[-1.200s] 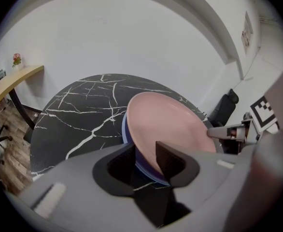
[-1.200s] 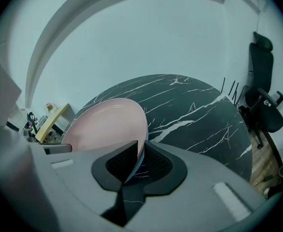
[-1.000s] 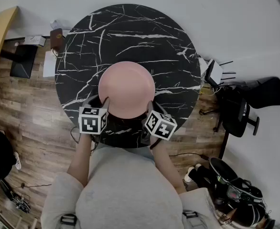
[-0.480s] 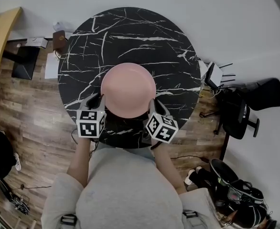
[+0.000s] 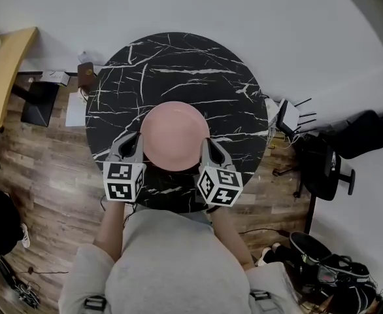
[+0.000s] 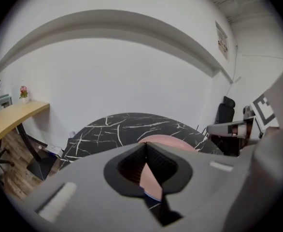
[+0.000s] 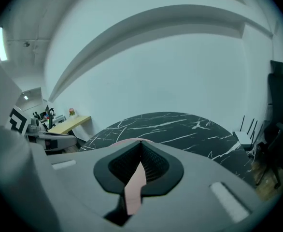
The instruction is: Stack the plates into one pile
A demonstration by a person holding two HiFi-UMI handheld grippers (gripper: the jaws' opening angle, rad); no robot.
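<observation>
A pink plate point(image 5: 175, 135) lies on the near half of the round black marble table point(image 5: 178, 64); only its pink top shows from above. My left gripper point(image 5: 137, 136) is shut at the plate's left rim with nothing between its fingers. My right gripper point(image 5: 205, 141) is shut at the right rim, likewise empty. In the left gripper view the shut left gripper point(image 6: 145, 144) frames a strip of the pink plate point(image 6: 166, 140), with a thin bluish edge under it. In the right gripper view the shut right gripper point(image 7: 140, 143) has the pink plate point(image 7: 134, 190) showing below it.
A wooden desk point(image 5: 0, 67) stands at the far left. On the floor to the right are a white router point(image 5: 289, 115), a black office chair point(image 5: 351, 136) and bags point(image 5: 322, 267). Small boxes point(image 5: 80, 74) lie by the table's left edge.
Both grippers have let go of the plate's near rim, shut, and moved to either side of it. The plate rests on the table. The head camera has shifted.
</observation>
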